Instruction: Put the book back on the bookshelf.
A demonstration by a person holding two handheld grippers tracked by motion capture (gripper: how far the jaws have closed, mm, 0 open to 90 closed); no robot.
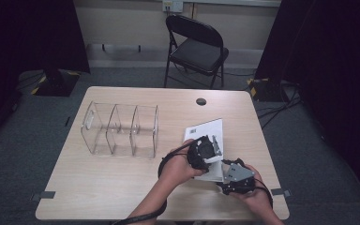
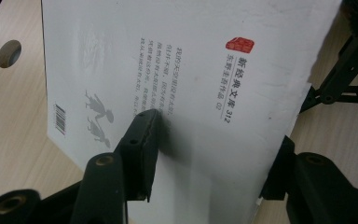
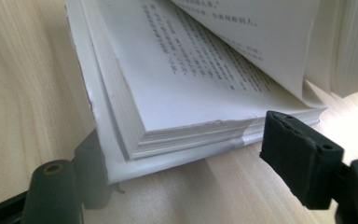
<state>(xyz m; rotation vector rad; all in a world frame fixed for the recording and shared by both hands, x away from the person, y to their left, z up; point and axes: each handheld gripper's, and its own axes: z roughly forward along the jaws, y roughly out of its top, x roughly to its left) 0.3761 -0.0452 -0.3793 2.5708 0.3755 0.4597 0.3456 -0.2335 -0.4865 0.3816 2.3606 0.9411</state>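
Observation:
A white paperback book (image 1: 205, 130) lies on the wooden table (image 1: 112, 187), right of centre. In the left gripper view its back cover (image 2: 191, 70) shows a barcode, a red seal and printed text. My left gripper (image 1: 212, 144) is shut on the raised cover and a bundle of pages: one pad lies flat on the cover's face and the other sits behind its edge (image 2: 216, 135). In the right gripper view the book (image 3: 182, 93) lies open with upper pages lifted. My right gripper (image 3: 186, 135) stands open, with its jaws on either side of the near corner of the lower page block. It sits at the book's near edge (image 1: 223, 165).
A clear plastic organizer (image 1: 122, 129) with three compartments stands on the table's left half. A round cable hole (image 1: 201, 101) is near the far edge. A black folding chair (image 1: 197, 47) stands beyond the table. Cables lie on the floor at the right.

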